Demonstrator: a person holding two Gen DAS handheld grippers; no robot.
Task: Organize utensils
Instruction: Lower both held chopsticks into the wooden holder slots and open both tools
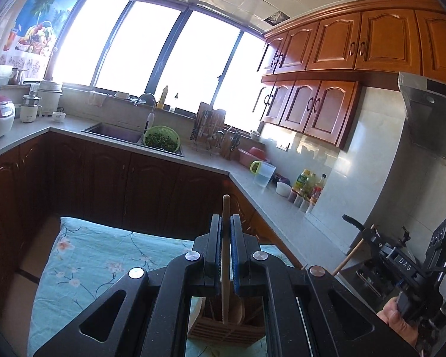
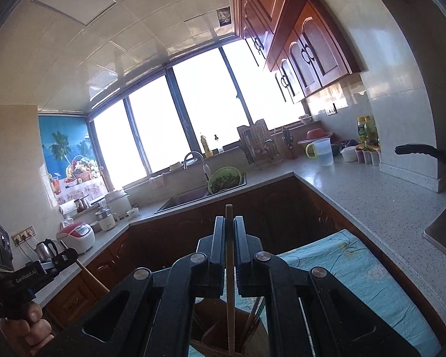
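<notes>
1. Now, the left gripper [image 1: 226,223] has its jaws clenched on a wooden spoon [image 1: 225,270], handle pointing up.
2. Right gripper [image 2: 229,224] clamps a chopstick [image 2: 230,291] the same way.
3. Both utensils hang over the wooden holder [image 1: 226,328] on the floral cloth [image 1: 98,255].

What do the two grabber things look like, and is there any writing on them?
Both are black. The left gripper has chunky angled arms, round silver bolts and blue pads on its fingers. The right gripper has the same arms and bolts, with dark fingers. Seen from the side, the left one reads "GenRobot.AI", the right one "DAS", with a tiny green light. No sleeves show.
</notes>
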